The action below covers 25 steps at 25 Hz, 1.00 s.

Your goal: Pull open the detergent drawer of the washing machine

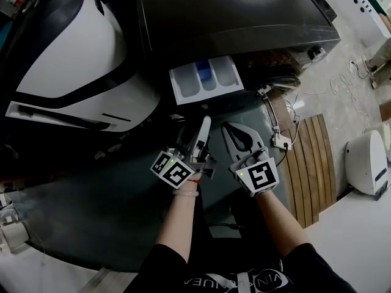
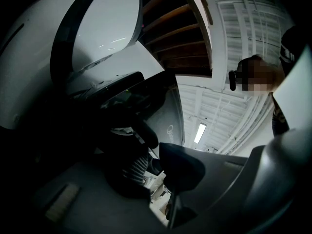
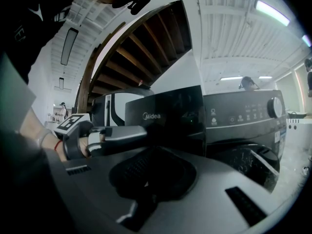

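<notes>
So the detergent drawer (image 1: 206, 78) was out, sticking toward the person from the front of the dark washing machine (image 1: 232, 17). From above you could see its white compartments, with a blue one in the middle. Both grippers sat on the near side of it, side by side, tips aimed at the drawer but apart from it as far as I could see.

Left gripper (image 1: 204, 122) had its jaws a little apart: a thin slit of light showed between them in the left gripper view, and nothing was in there. Right gripper (image 1: 228, 127) was clenched, black pads pressed together on nothing at all. The right gripper view also caught the other gripper off to its left, plus the machine's control panel with a round dial (image 3: 274, 107).

Other stuff around: a big white appliance with black trim (image 1: 73, 54) to the left of the washer, a wooden slatted mat (image 1: 314, 163) on the floor to the right, and a white power strip (image 1: 281, 142) between the mat and the grippers
</notes>
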Each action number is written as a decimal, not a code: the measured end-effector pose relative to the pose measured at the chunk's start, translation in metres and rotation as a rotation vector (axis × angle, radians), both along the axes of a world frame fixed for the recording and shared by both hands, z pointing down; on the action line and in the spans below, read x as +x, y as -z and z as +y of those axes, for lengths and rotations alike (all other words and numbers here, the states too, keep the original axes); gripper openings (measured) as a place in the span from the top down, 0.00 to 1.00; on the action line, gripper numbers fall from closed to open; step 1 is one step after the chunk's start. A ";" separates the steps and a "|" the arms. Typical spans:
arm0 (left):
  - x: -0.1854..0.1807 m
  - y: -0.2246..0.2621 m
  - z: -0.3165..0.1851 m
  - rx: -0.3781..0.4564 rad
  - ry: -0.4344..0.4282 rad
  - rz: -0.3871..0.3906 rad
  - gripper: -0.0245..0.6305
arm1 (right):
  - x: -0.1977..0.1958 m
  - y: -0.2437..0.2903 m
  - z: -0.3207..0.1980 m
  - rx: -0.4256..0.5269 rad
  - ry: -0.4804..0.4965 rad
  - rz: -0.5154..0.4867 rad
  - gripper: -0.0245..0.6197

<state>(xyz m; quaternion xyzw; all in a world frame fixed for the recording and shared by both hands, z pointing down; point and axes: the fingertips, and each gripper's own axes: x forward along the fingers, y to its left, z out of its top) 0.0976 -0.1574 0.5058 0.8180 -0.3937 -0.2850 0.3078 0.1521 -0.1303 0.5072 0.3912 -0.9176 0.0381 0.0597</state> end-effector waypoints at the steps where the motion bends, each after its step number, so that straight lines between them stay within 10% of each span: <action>1: 0.000 0.000 0.002 0.001 -0.002 -0.006 0.84 | 0.000 0.000 0.001 0.001 0.000 0.000 0.95; 25: 0.016 -0.001 0.038 0.001 0.026 -0.053 0.85 | 0.019 0.020 0.041 0.025 0.077 0.025 0.95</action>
